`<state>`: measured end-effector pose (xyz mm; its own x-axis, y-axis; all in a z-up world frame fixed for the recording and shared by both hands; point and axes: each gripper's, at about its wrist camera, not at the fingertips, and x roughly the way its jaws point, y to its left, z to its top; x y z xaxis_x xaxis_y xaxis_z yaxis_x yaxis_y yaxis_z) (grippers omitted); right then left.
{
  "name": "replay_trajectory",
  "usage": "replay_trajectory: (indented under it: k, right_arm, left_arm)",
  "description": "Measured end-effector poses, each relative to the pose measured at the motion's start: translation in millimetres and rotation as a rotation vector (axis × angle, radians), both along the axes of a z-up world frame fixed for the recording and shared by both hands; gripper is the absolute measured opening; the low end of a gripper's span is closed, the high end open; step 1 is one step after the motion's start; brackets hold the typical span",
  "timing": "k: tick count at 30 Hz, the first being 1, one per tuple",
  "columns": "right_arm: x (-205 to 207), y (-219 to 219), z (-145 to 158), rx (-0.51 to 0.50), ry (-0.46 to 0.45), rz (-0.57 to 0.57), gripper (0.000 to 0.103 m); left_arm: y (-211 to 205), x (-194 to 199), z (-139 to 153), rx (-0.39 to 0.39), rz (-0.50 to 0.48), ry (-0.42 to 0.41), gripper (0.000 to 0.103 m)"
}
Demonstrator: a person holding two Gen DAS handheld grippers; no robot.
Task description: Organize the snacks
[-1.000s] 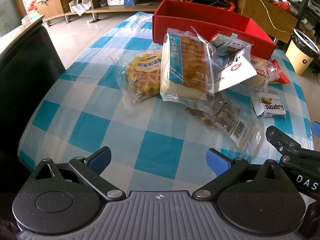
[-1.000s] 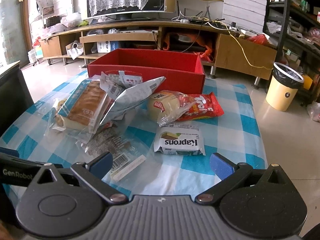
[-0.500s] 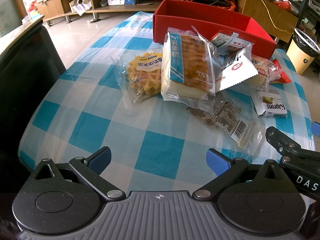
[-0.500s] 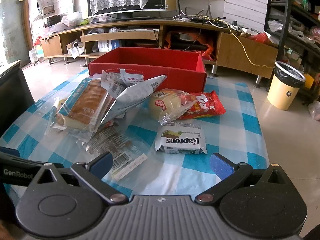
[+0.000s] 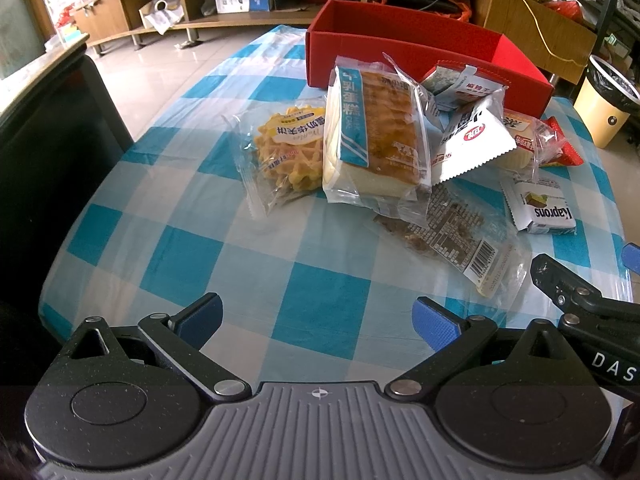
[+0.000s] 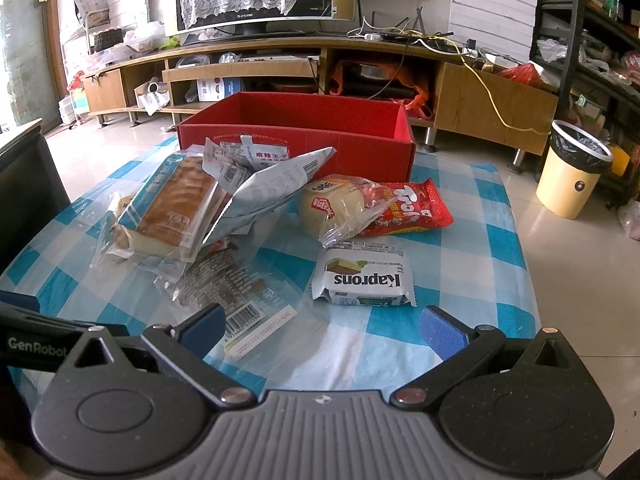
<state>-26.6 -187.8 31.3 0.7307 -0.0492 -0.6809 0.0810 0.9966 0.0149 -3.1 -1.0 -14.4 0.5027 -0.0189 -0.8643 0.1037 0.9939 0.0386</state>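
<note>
A pile of wrapped snacks lies on a blue-checked tablecloth (image 5: 320, 292) before an open red box (image 5: 404, 40) that also shows in the right wrist view (image 6: 296, 120). I see a waffle pack (image 5: 288, 152), a cake loaf pack (image 5: 376, 140), a silver bag (image 6: 272, 188), a clear barcode pack (image 6: 232, 284), a white Kaprons pack (image 6: 364, 280), a round bun (image 6: 332, 208) and a red pack (image 6: 408, 212). My left gripper (image 5: 318, 316) is open and empty at the near table edge. My right gripper (image 6: 322, 324) is open and empty, just short of the Kaprons pack.
A dark chair (image 5: 48, 152) stands left of the table. A yellow waste bin (image 6: 572, 172) stands on the floor at the right. A low wooden TV shelf (image 6: 280, 64) runs behind the table. The right gripper's body shows at the left view's right edge (image 5: 580, 308).
Both grippers have crept slightly forward toward the snacks; the jaws stay open. Nothing on the table has moved.
</note>
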Motion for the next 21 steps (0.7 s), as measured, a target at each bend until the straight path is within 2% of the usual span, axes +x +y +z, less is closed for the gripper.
replay_trajectory:
  k: [21]
  right_arm:
    - [0.4,0.9,-1.2,0.001,0.004,0.002,0.103]
  left_arm:
    - [0.3,-0.2,0.5,0.0,0.0,-0.002,0.102]
